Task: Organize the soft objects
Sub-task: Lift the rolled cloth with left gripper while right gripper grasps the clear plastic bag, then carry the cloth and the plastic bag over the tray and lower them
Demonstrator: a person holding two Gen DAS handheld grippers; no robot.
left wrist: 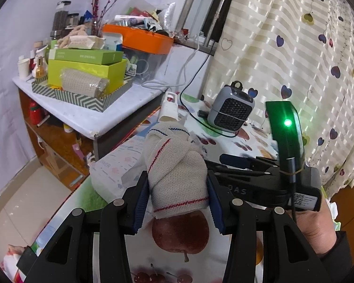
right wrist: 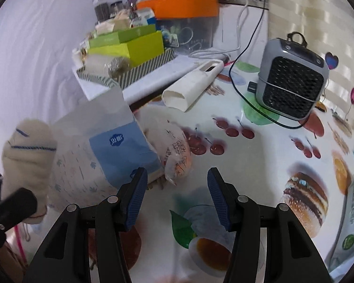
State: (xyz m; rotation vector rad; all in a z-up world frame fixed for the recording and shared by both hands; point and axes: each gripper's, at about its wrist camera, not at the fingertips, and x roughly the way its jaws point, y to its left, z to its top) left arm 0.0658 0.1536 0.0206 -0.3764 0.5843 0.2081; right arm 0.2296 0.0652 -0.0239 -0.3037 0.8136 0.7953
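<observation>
Currently the left tongs (left wrist: 177, 198) grip a knotted beige cloth bundle (left wrist: 174, 165) with red and blue stitching, lifted above the fruit-print worktop (right wrist: 259, 155). The right tongs (right wrist: 175, 195) stand partly apart with nothing between them, just beside a blue-and-white soft pack (right wrist: 115, 151) and a plastic-wrapped bag (right wrist: 177, 155) near the worktop's left edge

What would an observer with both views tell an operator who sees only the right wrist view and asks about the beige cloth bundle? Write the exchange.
Operator: Is the bundle held?
Observer: Yes, the left gripper is shut on the cloth bundle, pads pressing both sides.
Operator: Anything on my own tool that I miss?
Observer: A green light glows on the body of the right gripper.
</observation>
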